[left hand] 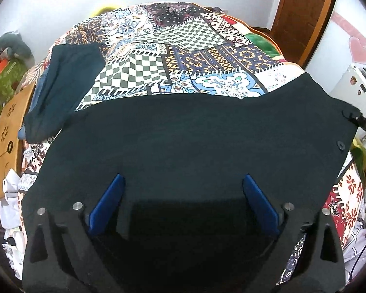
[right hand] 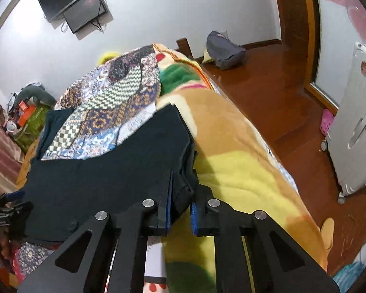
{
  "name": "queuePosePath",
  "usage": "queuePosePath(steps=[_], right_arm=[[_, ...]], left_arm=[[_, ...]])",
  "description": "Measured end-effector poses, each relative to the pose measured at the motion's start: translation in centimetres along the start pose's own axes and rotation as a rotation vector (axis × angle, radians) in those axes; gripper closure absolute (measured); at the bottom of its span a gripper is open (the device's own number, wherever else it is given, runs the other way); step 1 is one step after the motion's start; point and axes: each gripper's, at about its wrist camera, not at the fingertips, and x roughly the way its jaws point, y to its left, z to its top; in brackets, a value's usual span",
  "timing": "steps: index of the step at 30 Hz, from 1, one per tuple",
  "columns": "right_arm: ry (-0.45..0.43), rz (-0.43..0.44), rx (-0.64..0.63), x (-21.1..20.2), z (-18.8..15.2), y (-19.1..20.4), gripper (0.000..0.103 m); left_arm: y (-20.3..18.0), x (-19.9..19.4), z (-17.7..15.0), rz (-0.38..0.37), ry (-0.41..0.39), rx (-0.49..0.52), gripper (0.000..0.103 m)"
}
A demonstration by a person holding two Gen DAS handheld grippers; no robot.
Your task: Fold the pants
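Dark pants point(left hand: 195, 131) are laid flat on the patchwork quilt point(left hand: 173, 56) of the bed, long axis crosswise to the left wrist view, one leg end angled up toward the quilt's far left. Left gripper point(left hand: 183, 205) is held over the pants, jaws spread wide, nothing pinched. Right gripper point(right hand: 181, 195) is pinched on the pants' bunched edge beside the yellow blanket point(right hand: 231, 151).

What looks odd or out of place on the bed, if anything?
The pants lie flat, but one leg bends away at an angle toward the far left instead of lying straight. At the right edge the fabric bunches where the right gripper pinches it. The left gripper is open above the cloth.
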Motion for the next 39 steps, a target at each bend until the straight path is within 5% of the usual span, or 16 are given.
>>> queuePosePath(steps=[13, 22, 30, 39], right_arm=[[-0.18, 0.168, -0.152, -3.7, 6.9, 9.9, 0.093], [-0.224, 0.335, -0.25, -2.9, 8.0, 19.2, 0.093], [-0.066, 0.483, -0.352, 1.4, 2.9, 26.7, 0.093], [0.158, 0.5, -0.545, 4.9, -5.2, 30.1, 0.093]], left_arm=[[5.2, -7.6, -0.5, 0.061, -0.199, -0.125, 0.004], [8.5, -12.2, -2.8, 0.123, -0.296, -0.18, 0.004], [10.4, -13.9, -5.8, 0.152, -0.304, -0.236, 0.004], [11.4, -13.3, -8.4, 0.177, -0.259, -0.284, 0.004]])
